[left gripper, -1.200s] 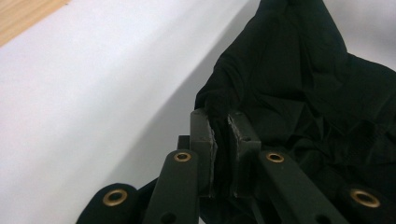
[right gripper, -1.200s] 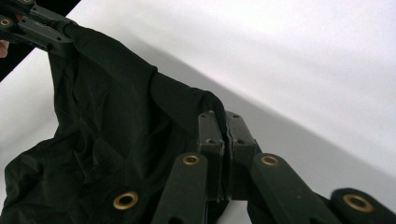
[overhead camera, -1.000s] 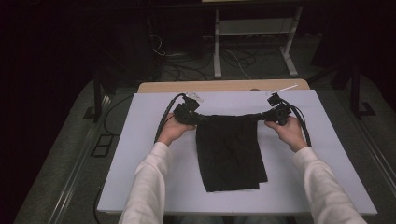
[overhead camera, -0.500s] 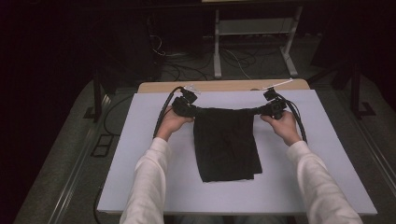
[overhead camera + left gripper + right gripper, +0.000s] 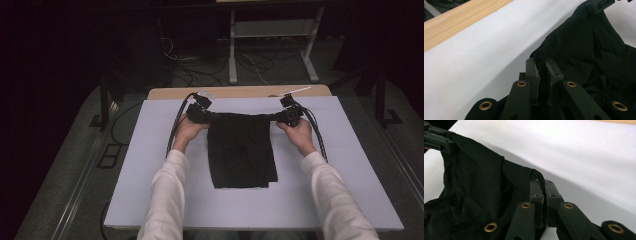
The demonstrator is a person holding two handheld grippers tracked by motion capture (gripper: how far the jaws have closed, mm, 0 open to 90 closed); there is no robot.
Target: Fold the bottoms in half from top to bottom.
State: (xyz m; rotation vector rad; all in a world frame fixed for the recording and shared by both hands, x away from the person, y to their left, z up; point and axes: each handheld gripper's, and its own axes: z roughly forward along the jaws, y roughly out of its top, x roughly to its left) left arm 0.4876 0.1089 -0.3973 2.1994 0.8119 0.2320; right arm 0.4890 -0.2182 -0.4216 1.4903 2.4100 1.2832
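A black garment (image 5: pixel 241 152) hangs and lies on the white table cover (image 5: pixel 150 165), its top edge stretched taut between both grippers. My left gripper (image 5: pixel 206 116) is shut on the garment's left top corner (image 5: pixel 541 56); the fabric is pinched between its pads. My right gripper (image 5: pixel 281 118) is shut on the right top corner (image 5: pixel 534 173). In the left gripper view the other gripper (image 5: pixel 599 4) grips the far corner at the top right. The right gripper view has the other gripper (image 5: pixel 436 137) at the top left. The lower part of the garment rests flat on the cover.
A wooden table edge (image 5: pixel 240 91) shows beyond the white cover. Behind it, on the dark floor, are cables (image 5: pixel 250 62) and a white stand (image 5: pixel 272 35). Cables trail from both grippers along the person's white sleeves (image 5: pixel 165 195).
Both hands have carried the garment's top edge away from the person, toward the table's far edge, and a little lower. The garment has slid along the cover with them.
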